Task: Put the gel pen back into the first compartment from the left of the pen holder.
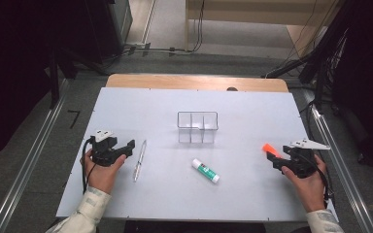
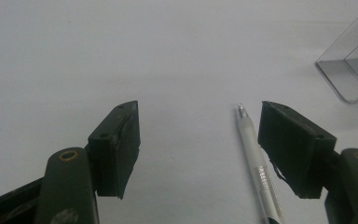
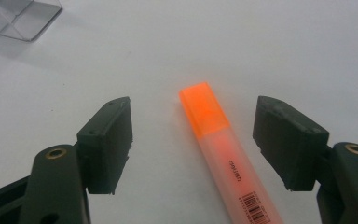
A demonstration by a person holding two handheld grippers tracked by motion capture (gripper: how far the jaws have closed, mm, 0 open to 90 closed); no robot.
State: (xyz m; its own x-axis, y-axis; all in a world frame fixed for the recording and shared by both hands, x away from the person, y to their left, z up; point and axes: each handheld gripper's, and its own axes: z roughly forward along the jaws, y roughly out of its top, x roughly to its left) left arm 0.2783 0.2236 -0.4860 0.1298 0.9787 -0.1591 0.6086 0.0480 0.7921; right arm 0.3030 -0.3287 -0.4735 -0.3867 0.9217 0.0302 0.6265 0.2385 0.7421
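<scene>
Sleeved forearms enter from the near edge of the white counter (image 1: 175,194), each hand holding a tool. Between them lie a glue stick (image 1: 205,171) and, farther back, a clear divided box (image 1: 197,127); nothing blocks either tool. Left tool (image 1: 126,147) is released, jaws wide, with a white pen (image 1: 139,160) on the counter just inside its right jaw, untouched. Right tool (image 1: 271,156) is likewise released, straddling an orange highlighter (image 3: 223,154) without contact. Its own view shows the highlighter's barcode and translucent body (image 3: 242,186); from above, little more than the orange cap (image 1: 268,147) can be seen.
</scene>
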